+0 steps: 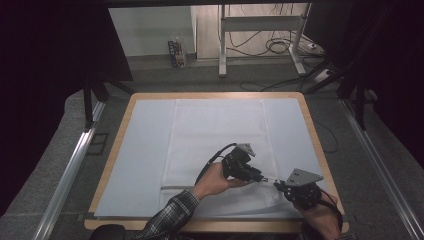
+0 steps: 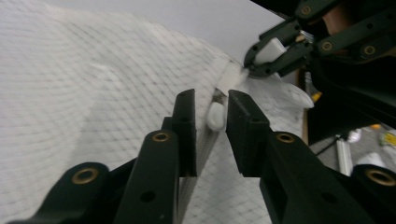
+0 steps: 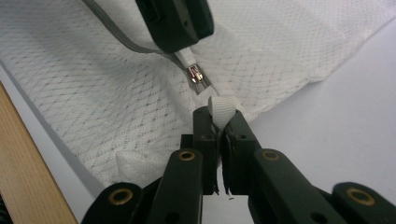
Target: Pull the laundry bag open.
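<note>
L tongs (image 2: 210, 116) hide zip pull (image 2: 215, 116).

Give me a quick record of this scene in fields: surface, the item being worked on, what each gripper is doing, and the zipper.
surface: wooden table under a pale sheet
item: white mesh bag, lying flat
zipper: grey zipper line along the bag's edge, metal slider
left gripper: jaws around the white pull tab
right gripper: shut on the white fabric tab at the bag's corner
</note>
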A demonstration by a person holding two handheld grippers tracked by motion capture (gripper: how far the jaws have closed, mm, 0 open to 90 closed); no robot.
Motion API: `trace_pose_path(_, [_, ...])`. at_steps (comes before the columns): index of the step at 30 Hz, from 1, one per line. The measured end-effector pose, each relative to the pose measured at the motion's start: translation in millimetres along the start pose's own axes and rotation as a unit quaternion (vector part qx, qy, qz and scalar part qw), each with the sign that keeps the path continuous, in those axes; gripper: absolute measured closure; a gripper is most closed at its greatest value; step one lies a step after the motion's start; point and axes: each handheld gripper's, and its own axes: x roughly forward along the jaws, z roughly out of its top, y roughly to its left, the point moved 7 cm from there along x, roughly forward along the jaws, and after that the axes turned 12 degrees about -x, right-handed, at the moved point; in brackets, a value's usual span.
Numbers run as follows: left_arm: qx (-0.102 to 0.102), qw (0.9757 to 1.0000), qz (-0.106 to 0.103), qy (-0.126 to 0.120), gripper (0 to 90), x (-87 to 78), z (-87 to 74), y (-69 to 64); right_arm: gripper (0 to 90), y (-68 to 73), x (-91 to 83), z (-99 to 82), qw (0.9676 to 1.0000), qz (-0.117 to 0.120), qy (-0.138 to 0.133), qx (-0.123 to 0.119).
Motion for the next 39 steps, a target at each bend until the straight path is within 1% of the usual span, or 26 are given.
trace_pose_path(1, [0.000, 1.0000, -0.004, 0.002, 74.7, 1.0, -0.8, -0.6, 84.8, 0.0, 0.0, 0.0, 1.0000, 0.000, 0.000, 0.000])
trace_pose_path(2, [0.008, 0.9998, -0.008, 0.016, 76.4, 1.6, -3.0, -0.6, 84.7, -0.1, 0.0, -0.2, 1.0000, 0.000, 0.000, -0.001])
trace_pose_path(9, [0.008, 0.9996, -0.016, 0.021, 77.7, 0.8, -3.8, -2.2, 84.4, -0.1, 0.6, -0.8, 1.0000, -0.002, 0.004, -0.005])
trace_pose_path(10, [0.006, 0.9995, -0.019, 0.024, 77.2, 1.3, -3.9, -2.6, 84.4, -0.1, 0.6, -0.7, 1.0000, -0.002, 0.004, -0.005])
trace_pose_path(12, [0.005, 0.9995, -0.020, 0.024, 75.0, 1.6, -3.9, -2.7, 84.3, 0.0, 0.7, -0.7, 1.0000, -0.003, 0.005, -0.007])
trace_pose_path(14, [0.005, 0.9995, -0.018, 0.027, 73.7, 3.4, -4.5, -3.3, 84.3, 0.2, 0.5, -0.2, 1.0000, -0.004, 0.003, -0.007])
trace_pose_path(17, [0.010, 0.9994, -0.014, 0.029, 71.8, 3.5, -5.1, -5.9, 84.2, 0.0, 0.4, -0.5, 1.0000, -0.004, 0.005, -0.008])
trace_pose_path(18, [0.015, 0.9995, -0.006, 0.028, 71.4, 1.9, -4.5, -7.2, 84.2, -0.2, 0.7, -1.0, 1.0000, -0.003, 0.005, -0.007])
trace_pose_path(20, [0.016, 0.9997, -0.005, 0.019, 70.5, -0.7, -2.9, -8.5, 84.2, -0.3, 0.5, -0.5, 1.0000, -0.005, 0.005, -0.008])
trace_pose_path(21, [0.016, 0.9997, -0.005, 0.019, 70.5, -0.7, -2.9, -8.5, 84.2, -0.3, 0.5, -0.5, 1.0000, -0.005, 0.005, -0.008])
trace_pose_path(22, [0.013, 0.9997, -0.005, 0.022, 70.5, -1.9, -3.1, -8.5, 84.2, -0.4, 0.1, -0.4, 1.0000, -0.005, 0.003, -0.007])
trace_pose_path(24, [0.010, 0.9996, 0.003, 0.028, 70.8, -1.3, -4.3, -6.9, 84.2, -0.4, 0.3, -0.4, 1.0000, -0.005, 0.004, -0.007])
trace_pose_path(28, [0.008, 0.9994, -0.006, 0.034, 73.1, 1.6, -7.2, -6.2, 84.1, -0.7, 0.0, -0.3, 1.0000, -0.005, 0.003, -0.007])
trace_pose_path(30, [0.012, 0.9992, -0.007, 0.038, 74.4, 3.1, -8.5, -6.7, 84.1, -0.8, 0.2, -0.6, 0.9999, -0.005, 0.004, -0.008])
trace_pose_path(31, [0.016, 0.9989, -0.004, 0.043, 75.0, 3.7, -9.2, -6.5, 84.1, -0.8, 0.2, -0.7, 0.9999, -0.004, 0.004, -0.008])
trace_pose_path(32, [0.014, 0.9990, 0.000, 0.042, 75.0, 4.8, -9.2, -6.7, 84.1, -0.8, 0.2, -0.6, 0.9999, -0.005, 0.004, -0.008])
trace_pose_path(33, [0.018, 0.9988, 0.004, 0.046, 75.0, 5.0, -9.2, -5.5, 84.2, -0.7, 0.2, -0.6, 0.9999, -0.005, 0.004, -0.008])
trace_pose_path(34, [0.010, 0.9991, 0.004, 0.041, 75.1, 6.4, -8.7, -6.2, 84.1, -0.7, 0.1, -0.5, 0.9999, -0.005, 0.004, -0.008])
trace_pose_path(35, [0.007, 0.9992, 0.003, 0.039, 75.1, 7.3, -8.4, -6.1, 84.1, -0.6, 0.1, -0.4, 1.0000, -0.005, 0.004, -0.007])
trace_pose_path(36, [0.008, 0.9992, 0.006, 0.039, 75.7, 7.8, -8.4, -5.6, 84.1, -0.6, -0.1, -0.2, 1.0000, -0.005, 0.003, -0.006])
trace_pose_path(38, [0.006, 0.9992, 0.009, 0.038, 78.4, 8.5, -8.4, -5.4, 84.2, -0.7, -0.2, -0.1, 1.0000, -0.005, 0.002, -0.005])
trace_pose_path(39, [0.004, 0.9993, 0.011, 0.037, 78.4, 9.3, -8.5, -5.2, 84.2, -0.8, -0.4, 0.0, 1.0000, -0.004, 0.001, -0.005])
